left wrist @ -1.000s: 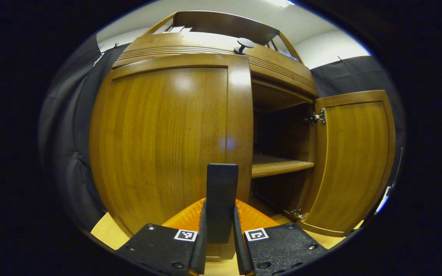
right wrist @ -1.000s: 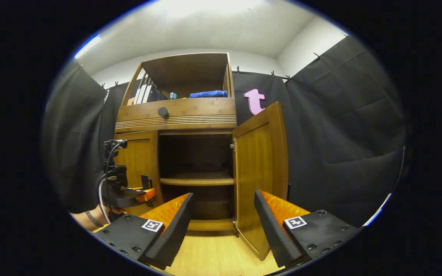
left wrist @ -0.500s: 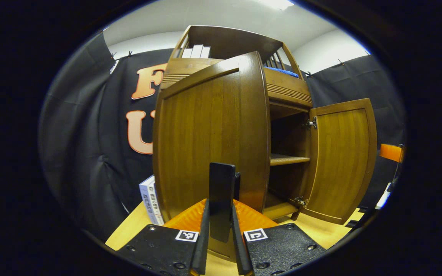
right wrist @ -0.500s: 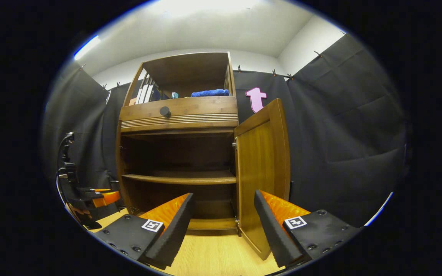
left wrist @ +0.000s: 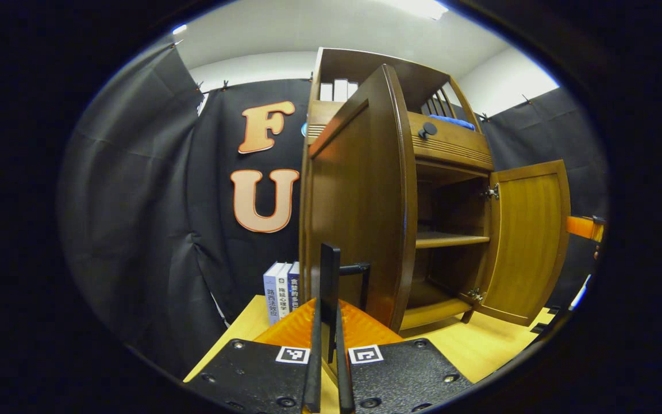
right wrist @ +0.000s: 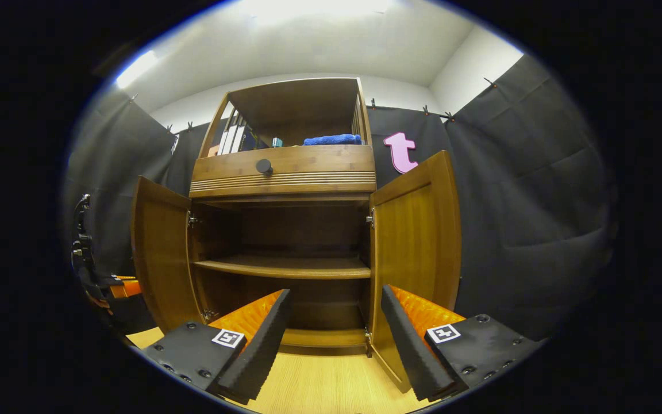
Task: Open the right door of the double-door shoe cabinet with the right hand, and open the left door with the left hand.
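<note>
Both doors of the brown wooden double-door shoe cabinet (right wrist: 285, 184) stand swung open on the pale wood floor (right wrist: 325, 385).

In the left gripper view, the left hand-held gripper (left wrist: 326, 368) has its fingers pressed together on the thin black bar handle (left wrist: 329, 276) of the dark wooden left door (left wrist: 360, 201), which rises from 6 toward 12 o'clock; the lighter wooden right door (left wrist: 529, 236) hangs open at 3 o'clock. Upright books (left wrist: 281, 290) stand at 7 o'clock beside the cabinet. In the right gripper view, the right hand-held gripper (right wrist: 334, 339) is spread wide and holds nothing, below the bare inner shelf (right wrist: 285, 267). A round black knob (right wrist: 264, 167) sits on the drawer front at 12 o'clock, under a folded blue cloth (right wrist: 331, 140).
</note>
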`<state>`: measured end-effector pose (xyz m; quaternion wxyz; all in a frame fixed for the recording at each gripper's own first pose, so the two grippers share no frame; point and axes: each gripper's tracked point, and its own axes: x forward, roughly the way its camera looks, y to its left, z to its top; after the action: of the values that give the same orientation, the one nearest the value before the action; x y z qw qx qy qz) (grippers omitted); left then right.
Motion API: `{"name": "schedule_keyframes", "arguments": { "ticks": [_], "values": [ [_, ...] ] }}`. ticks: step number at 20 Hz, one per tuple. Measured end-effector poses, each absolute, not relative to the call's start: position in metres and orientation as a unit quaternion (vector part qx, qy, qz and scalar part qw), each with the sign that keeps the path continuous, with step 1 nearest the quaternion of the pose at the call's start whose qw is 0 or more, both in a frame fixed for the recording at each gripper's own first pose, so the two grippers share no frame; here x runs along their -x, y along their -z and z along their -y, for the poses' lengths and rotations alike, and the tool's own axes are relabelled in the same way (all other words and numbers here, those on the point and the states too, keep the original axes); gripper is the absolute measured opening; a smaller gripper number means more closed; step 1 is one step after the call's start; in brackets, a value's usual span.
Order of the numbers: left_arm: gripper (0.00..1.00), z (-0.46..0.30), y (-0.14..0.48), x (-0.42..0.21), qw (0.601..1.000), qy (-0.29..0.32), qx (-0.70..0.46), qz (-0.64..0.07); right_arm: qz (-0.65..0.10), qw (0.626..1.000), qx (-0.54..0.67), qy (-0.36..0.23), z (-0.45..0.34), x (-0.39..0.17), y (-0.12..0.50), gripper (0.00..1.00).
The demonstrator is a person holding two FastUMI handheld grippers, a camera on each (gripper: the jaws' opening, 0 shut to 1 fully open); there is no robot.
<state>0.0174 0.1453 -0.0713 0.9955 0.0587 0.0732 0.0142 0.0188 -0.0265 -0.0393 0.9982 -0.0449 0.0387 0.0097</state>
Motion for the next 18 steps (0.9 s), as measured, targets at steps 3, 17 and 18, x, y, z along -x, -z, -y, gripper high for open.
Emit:
{"name": "schedule_keyframes", "arguments": {
  "ticks": [3, 17, 18],
  "values": [
    [0.08, -0.177, 0.065, -0.014, 0.998, -0.025, -0.035, -0.055, -0.051, 0.998, 0.037, -0.019, 0.019, -0.020, 0.048, 0.94],
    [0.07, -0.165, 0.075, 0.037, 0.980, 0.094, -0.145, -0.099, -0.066, 0.997, 0.041, -0.013, 0.020, -0.018, 0.064, 0.94],
    [0.07, -0.157, 0.071, 0.047, 0.982, 0.095, -0.135, -0.096, -0.066, 0.997, 0.042, -0.013, 0.019, -0.019, 0.065, 0.94]
  ]
}}
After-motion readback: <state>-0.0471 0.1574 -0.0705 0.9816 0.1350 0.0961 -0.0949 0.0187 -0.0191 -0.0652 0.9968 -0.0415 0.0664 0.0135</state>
